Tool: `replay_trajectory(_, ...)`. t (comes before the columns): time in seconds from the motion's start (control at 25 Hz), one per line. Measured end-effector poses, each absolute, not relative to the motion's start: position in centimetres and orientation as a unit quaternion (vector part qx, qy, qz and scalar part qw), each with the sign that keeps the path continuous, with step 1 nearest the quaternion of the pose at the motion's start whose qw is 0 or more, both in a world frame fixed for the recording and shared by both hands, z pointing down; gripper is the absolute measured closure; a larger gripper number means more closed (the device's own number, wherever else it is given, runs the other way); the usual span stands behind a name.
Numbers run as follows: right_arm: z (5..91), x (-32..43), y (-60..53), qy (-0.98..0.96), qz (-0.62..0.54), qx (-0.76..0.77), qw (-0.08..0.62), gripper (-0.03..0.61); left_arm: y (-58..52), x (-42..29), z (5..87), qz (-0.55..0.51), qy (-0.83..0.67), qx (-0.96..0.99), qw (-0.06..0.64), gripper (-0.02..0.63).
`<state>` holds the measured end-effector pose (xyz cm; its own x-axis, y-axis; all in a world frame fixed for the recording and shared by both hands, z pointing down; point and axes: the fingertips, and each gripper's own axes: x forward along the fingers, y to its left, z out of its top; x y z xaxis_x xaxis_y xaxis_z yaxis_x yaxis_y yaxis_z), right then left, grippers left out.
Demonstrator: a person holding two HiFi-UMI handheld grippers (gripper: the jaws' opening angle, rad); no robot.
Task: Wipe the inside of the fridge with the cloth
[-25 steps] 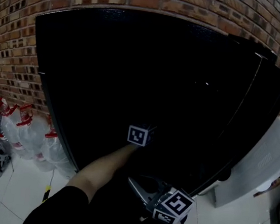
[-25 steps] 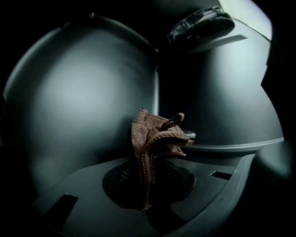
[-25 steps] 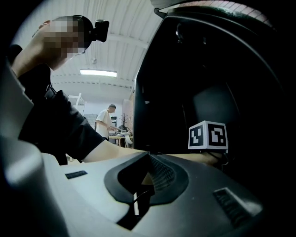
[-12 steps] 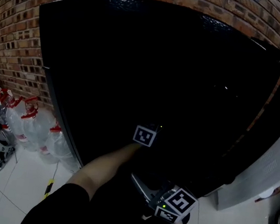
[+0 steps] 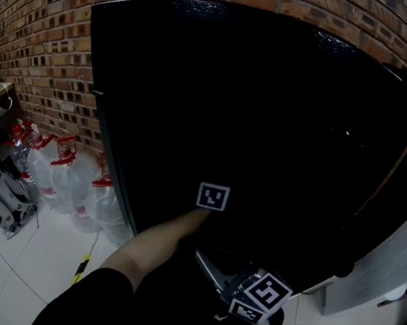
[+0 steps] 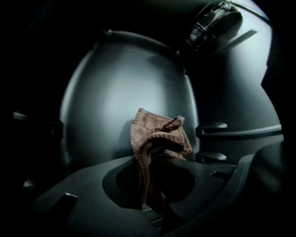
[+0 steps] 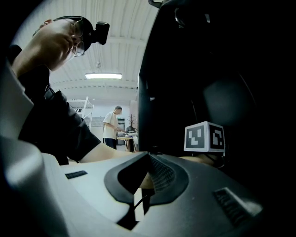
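Your left claw (image 6: 152,172) is clamped on one brown cloth (image 6: 159,134), which stands bunched up ahead of the tips, deep inside the black fridge (image 5: 269,115), in front of the pale far wall. Whether it touches that wall I can't tell. Your right claw (image 7: 147,159) is closed on nothing and waits near you, outside the fridge.

The likely risks:
- The cloth seems pinched at a lower fold only, so a hard drag across the wall could pull it out.
- The loose top could catch on the side ledges (image 6: 212,126) at the right and bunch further.
- If you press too square-on, the hard claw tips may scrape the liner instead of the cloth.
- The inside is dark, so you could skip patches.

Counted:
- One fridge, one cloth, two claws.
- Two ledges in view on the right wall.
- At least three red-capped water bottles (image 5: 60,176) on the floor at the left.
- One other person (image 7: 111,127) far off.
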<state>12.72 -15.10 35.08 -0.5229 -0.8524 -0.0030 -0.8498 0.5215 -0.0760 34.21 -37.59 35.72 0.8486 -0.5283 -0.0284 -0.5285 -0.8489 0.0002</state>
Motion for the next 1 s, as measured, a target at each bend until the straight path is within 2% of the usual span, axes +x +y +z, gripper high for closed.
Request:
replay_trajectory(0.44, 34.5, 12.2, -14.6, 0.882, -0.028, -0.47, 0.025, 0.573, -42.8, 27.7, 35.7, 0.022, 0.402, -0.915, -0.012, 0.546)
replay_trajectory(1.0, 33.4, 12.9, -13.3, 0.882, -0.014, -0.469, 0.039, 0.574, -44.3, 25.8, 34.9, 0.03, 0.503, -0.863, -0.036, 0.548)
